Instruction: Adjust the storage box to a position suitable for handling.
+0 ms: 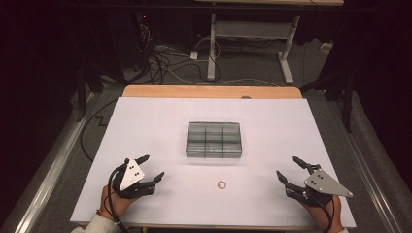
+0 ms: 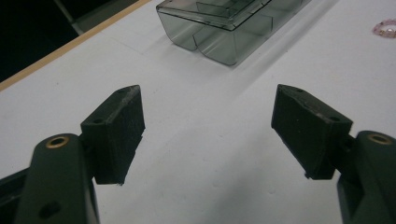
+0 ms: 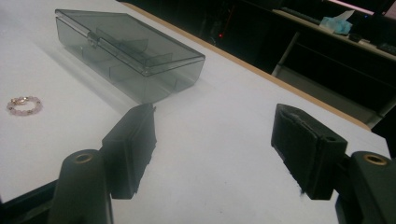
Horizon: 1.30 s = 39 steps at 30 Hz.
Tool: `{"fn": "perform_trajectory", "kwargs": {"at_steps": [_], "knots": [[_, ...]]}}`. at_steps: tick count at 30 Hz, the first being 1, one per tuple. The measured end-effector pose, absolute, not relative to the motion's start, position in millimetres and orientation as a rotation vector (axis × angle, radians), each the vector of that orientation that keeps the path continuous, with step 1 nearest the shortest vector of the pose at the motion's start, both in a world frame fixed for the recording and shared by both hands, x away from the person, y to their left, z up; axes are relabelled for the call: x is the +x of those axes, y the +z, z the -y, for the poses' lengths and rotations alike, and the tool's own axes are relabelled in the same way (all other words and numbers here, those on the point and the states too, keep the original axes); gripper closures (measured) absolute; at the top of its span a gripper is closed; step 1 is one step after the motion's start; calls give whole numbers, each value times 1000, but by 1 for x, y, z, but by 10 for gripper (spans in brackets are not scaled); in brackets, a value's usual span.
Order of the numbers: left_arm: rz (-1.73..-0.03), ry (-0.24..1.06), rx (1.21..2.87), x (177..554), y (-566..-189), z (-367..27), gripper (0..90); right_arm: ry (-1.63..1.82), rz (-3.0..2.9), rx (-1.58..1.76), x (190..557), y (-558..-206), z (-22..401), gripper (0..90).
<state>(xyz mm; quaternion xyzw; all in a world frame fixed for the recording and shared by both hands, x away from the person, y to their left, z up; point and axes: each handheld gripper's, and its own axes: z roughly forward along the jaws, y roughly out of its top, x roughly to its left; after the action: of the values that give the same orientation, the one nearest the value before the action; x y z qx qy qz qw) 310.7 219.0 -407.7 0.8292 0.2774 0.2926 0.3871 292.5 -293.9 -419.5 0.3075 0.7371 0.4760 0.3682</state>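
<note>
Item: smoke-grey translucent plastic compartment box point(image 1: 214, 140), rectangular, lid closed, inner dividers visible through the glossy walls; it lay flat at the middle of the matte white sheet point(image 1: 145, 126) covering the wooden table point(image 1: 209, 91).

Item: small bracelet of pale pink beads with gold-coloured links point(image 1: 222, 185), ring-shaped, lay on the sheet just in front of the box, apart from it, on the person's side.

Item: left gripper point(image 1: 154, 169), black, angular jaws with rough block-shaped pads, grey three-cornered plate on top; sat front-left of the box, jaws spread wide, holding nothing.

Item: right gripper point(image 1: 287, 170), same build; sat front-right of the box, jaws likewise wide apart and empty.
</note>
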Motion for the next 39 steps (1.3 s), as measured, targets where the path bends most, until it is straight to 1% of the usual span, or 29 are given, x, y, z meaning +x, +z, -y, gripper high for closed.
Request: {"fn": "perform_trajectory", "kwargs": {"at_steps": [2,7,11,12,14,15,16,17,18,19,21,24,26,27,30,32,39], "knots": [[-707,745,2108,314,-408,-221,277,1226,-1898,795,295,-420,294,316],[-736,736,2123,320,-411,-223,277,1215,-1907,811,298,-422,294,334],[-745,737,2118,325,-409,-225,277,1196,-1911,820,305,-423,295,386],[-746,744,2123,326,-408,-225,279,1197,-1914,821,306,-423,295,423],[-758,730,2117,334,-405,-226,342,1180,-1926,826,311,-423,294,457],[-779,708,2112,338,-404,-227,364,1171,-1938,824,315,-424,294,509],[-790,698,2117,343,-403,-228,432,1167,-1955,830,319,-424,294,565],[-831,694,2127,349,-403,-227,494,1155,-1974,838,324,-424,294,591],[-882,663,2136,356,-404,-228,551,1142,-1988,849,329,-425,293,641],[-906,626,2135,362,-406,-229,634,1134,-2005,861,335,-426,293,707],[-919,614,2155,371,-409,-228,721,1103,-2047,894,346,-429,290,806],[-921,576,2183,386,-412,-225,839,1075,-2090,879,362,-432,286,889],[-917,566,2202,395,-413,-220,872,1054,-2121,878,373,-433,281,900],[-917,566,2202,395,-413,-220,874,1037,-2127,876,378,-434,278,900],[-917,529,2243,413,-418,-208,875,1010,-2161,899,398,-436,269,900],[-913,531,2264,422,-420,-202,875,981,-2189,914,412,-437,261,900],[-932,488,2259,447,-424,-185,875,972,-2239,898,446,-437,230,900]]}}
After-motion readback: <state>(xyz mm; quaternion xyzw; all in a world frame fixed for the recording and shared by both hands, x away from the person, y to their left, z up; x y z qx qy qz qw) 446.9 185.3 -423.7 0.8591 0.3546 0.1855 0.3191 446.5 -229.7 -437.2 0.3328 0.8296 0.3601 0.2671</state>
